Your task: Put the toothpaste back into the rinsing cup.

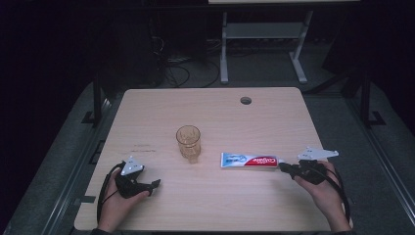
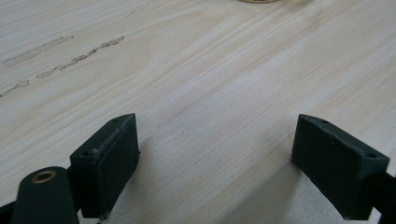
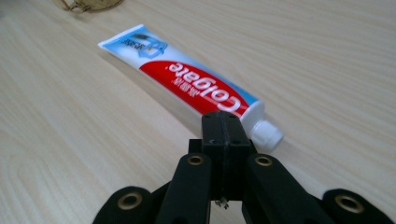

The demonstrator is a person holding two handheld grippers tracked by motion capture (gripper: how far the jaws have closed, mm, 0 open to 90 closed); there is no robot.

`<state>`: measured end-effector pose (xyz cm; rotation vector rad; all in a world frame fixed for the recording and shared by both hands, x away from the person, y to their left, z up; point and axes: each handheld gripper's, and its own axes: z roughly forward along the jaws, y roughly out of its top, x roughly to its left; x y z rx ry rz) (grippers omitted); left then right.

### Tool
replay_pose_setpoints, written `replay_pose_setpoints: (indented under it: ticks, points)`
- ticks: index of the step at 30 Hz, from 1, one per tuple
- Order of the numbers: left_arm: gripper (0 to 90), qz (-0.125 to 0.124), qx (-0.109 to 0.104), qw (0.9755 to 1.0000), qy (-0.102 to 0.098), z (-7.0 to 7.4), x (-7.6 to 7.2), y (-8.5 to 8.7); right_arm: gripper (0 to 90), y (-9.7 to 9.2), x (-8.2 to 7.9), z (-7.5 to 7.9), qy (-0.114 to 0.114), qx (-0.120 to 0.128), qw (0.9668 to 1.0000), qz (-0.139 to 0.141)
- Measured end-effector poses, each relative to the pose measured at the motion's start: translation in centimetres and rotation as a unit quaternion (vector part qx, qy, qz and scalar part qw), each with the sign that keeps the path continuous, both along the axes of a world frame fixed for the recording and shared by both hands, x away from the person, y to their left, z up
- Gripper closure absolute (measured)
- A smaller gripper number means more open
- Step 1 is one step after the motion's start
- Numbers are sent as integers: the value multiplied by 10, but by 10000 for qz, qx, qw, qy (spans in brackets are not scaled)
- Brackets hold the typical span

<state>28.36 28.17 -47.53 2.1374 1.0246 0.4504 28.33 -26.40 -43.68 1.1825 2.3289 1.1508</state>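
A red, white and blue toothpaste tube (image 1: 248,160) lies flat on the wooden table (image 1: 210,107), right of centre, with its white cap toward the right. My right gripper (image 1: 283,166) sits just beyond that cap end, held in a hand at the right. In the right gripper view the tube (image 3: 187,79) stretches away ahead, and my right gripper (image 3: 225,116) is shut, its jaws pressed together with nothing between them. An amber glass cup (image 1: 188,142) stands upright mid-table. My left gripper (image 1: 155,185) rests near the front left, open over bare wood (image 2: 212,140).
A round cable hole (image 1: 245,100) sits near the table's far edge. Faint scuff marks (image 2: 70,58) streak the wood ahead of the left gripper. Table legs of another desk (image 1: 224,54) stand on the dark floor beyond.
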Motion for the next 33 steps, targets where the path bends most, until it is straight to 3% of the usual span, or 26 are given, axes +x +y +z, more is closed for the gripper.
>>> replay_pose_setpoints:
  ticks: [16,33]
  points:
    - [138,-5,7,10000,9,0,0,0,897,4,37,1,-45,23,10000,-61]
    - [138,-12,4,10000,13,0,0,0,894,10,71,-16,236,-50,9997,-106]
